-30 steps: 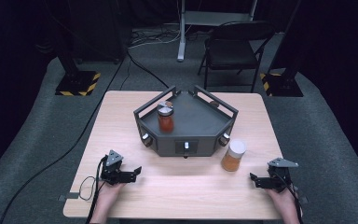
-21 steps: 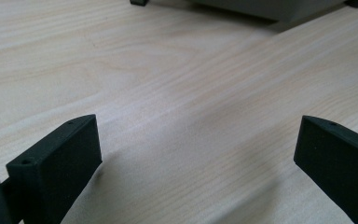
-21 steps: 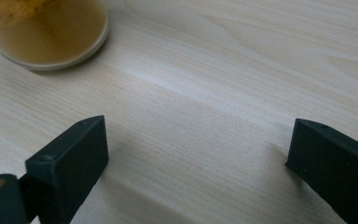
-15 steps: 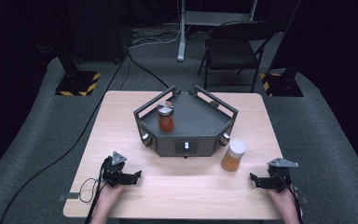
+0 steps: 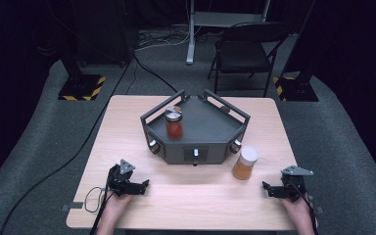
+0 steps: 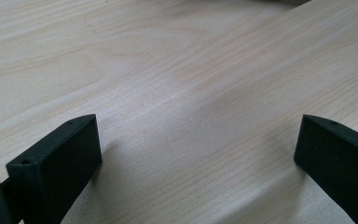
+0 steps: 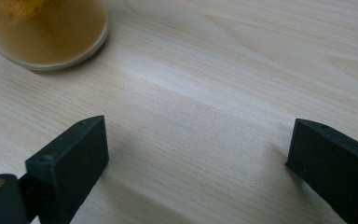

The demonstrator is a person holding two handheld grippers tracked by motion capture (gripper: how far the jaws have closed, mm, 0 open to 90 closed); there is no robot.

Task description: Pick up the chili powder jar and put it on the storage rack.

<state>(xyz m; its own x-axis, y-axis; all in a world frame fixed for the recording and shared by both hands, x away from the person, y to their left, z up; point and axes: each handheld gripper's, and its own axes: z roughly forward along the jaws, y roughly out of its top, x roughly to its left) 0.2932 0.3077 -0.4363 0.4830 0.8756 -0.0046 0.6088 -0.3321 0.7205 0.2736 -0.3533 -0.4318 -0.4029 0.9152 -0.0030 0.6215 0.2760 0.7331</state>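
orange jar (image 5: 245,164) waits at ten o'clock of the right gripper (image 5: 270,191), jaws spread and empty, reach comes next.

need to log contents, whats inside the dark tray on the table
A red-filled jar with a silvery lid stands upright inside the dark tray, toward its left. The tray floor under the jar is covered.

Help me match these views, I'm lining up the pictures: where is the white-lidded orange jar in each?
High view: jar right of centre, beside the front corner of the grey tray.
Right gripper view: jar top left, beyond the open right claw.
Left gripper view: bare wood ahead of the left claw.
Shared landmark: pale wooden table.
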